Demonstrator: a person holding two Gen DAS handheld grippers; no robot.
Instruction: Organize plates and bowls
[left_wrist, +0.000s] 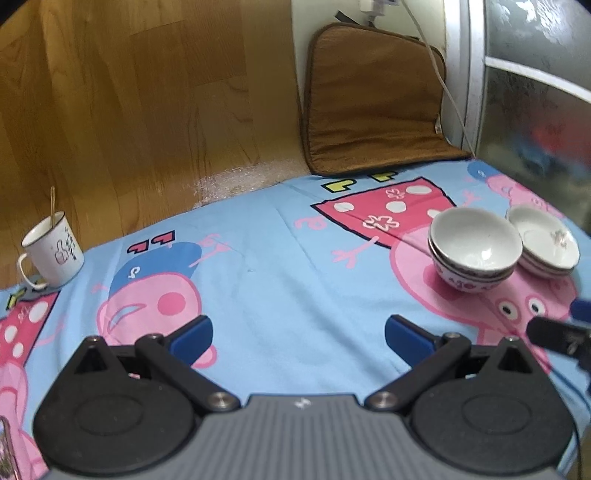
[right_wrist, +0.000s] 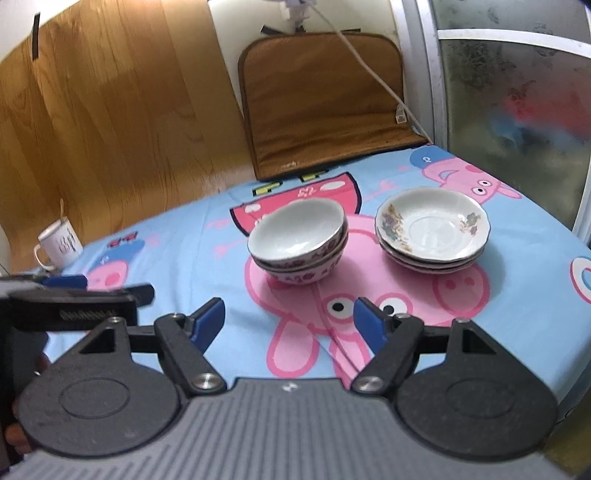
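A stack of white bowls (right_wrist: 299, 243) with a floral band sits on the blue cartoon-print cloth (right_wrist: 517, 295), and a stack of shallow floral plates (right_wrist: 432, 229) stands just to its right. Both stacks also show at the right of the left wrist view: the bowls (left_wrist: 474, 251) and the plates (left_wrist: 543, 240). My right gripper (right_wrist: 290, 319) is open and empty, a short way in front of the bowls. My left gripper (left_wrist: 297, 336) is open and empty, over bare cloth to the left of the stacks. It also shows at the left edge of the right wrist view (right_wrist: 74, 295).
A white mug (left_wrist: 51, 254) with a stick in it stands at the far left on the cloth. A brown cushion (right_wrist: 325, 99) leans on the back wall with a white cable (right_wrist: 369, 66) across it. Wood panelling is at the left, a frosted glass door (right_wrist: 517, 110) at the right.
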